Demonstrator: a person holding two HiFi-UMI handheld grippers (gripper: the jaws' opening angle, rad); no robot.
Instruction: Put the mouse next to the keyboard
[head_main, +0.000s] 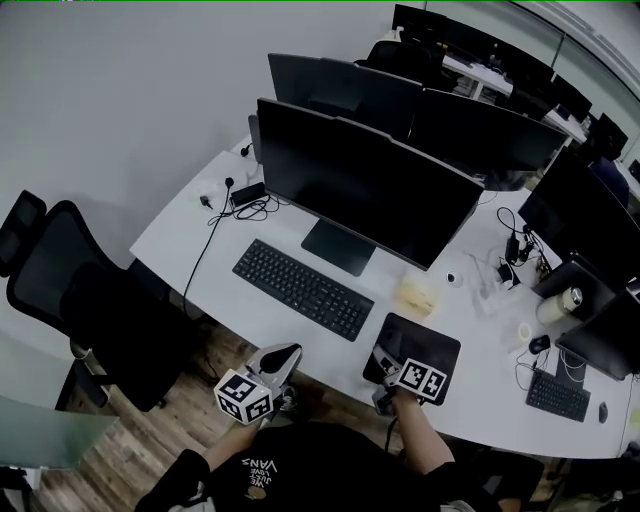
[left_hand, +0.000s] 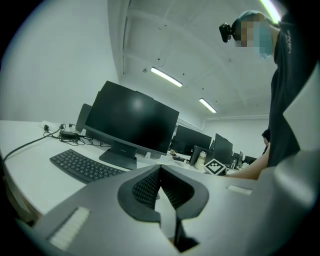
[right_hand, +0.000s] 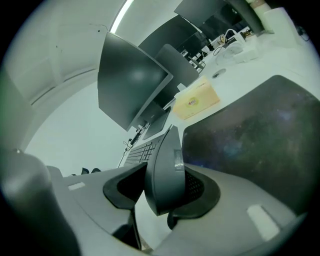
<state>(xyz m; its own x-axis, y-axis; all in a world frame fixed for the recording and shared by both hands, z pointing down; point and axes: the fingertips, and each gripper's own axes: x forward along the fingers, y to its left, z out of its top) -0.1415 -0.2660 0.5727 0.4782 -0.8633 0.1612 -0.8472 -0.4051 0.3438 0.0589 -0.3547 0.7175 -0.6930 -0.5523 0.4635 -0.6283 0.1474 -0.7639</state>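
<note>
A dark mouse (right_hand: 167, 170) stands on edge between the jaws of my right gripper (right_hand: 166, 169), which is shut on it. In the head view that gripper (head_main: 386, 364) hovers over the near left corner of the black mouse pad (head_main: 428, 343), and the mouse itself is hidden there. The black keyboard (head_main: 302, 288) lies in front of the big monitor (head_main: 365, 190), to the left of the pad. My left gripper (head_main: 288, 354) hangs at the desk's front edge, below the keyboard's right end. Its jaws (left_hand: 159, 171) meet at the tips with nothing between them.
A yellow packet (head_main: 416, 295) lies behind the mouse pad. Cables and a power adapter (head_main: 245, 198) sit at the desk's far left. A black office chair (head_main: 85, 300) stands left of the desk. A second keyboard (head_main: 556, 395) and mouse (head_main: 540, 343) lie at the right.
</note>
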